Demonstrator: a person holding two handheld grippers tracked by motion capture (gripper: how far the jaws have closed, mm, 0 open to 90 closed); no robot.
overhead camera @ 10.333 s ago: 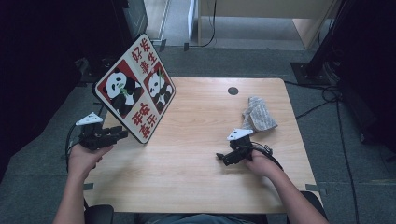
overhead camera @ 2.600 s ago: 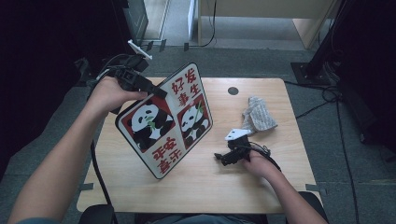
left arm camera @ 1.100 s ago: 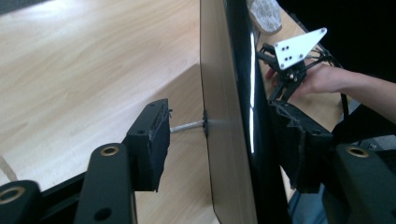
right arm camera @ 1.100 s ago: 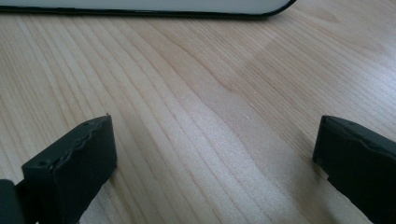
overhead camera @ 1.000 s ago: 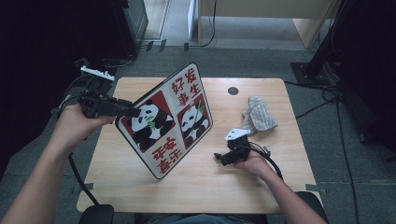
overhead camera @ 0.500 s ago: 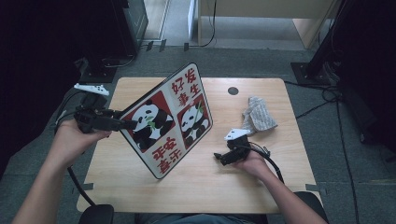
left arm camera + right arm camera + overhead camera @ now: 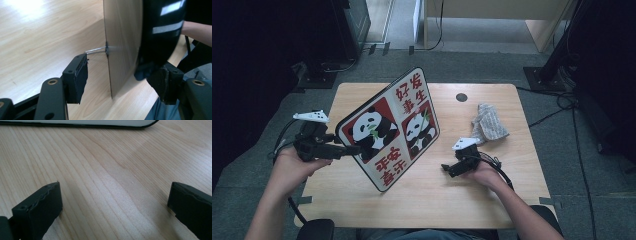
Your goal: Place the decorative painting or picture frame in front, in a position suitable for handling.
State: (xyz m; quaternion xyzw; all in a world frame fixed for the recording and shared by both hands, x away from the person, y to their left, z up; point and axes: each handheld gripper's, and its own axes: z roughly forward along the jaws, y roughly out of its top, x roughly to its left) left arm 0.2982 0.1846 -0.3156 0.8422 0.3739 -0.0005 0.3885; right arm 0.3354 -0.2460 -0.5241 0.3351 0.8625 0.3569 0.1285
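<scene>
A panda sign board with red Chinese characters stands tilted on the wooden table, propped by a thin wire stand on its plain back. My left gripper reaches level to the board's left edge. In the left gripper view its jaws straddle that edge and have just been opening; the left pad stands clear of the back, the other sits by the glossy front. My right gripper rests open on the table, jaws wide with bare wood between.
A crumpled grey cloth lies at the right of the table, beyond my right hand. A dark round cable hole sits near the far edge. The board's lower rim runs just ahead of the right gripper.
My left hand has come down and toward the near side along the board's left edge. The board, earlier moved from the far left corner, now stands still. Right hand unmoved.
</scene>
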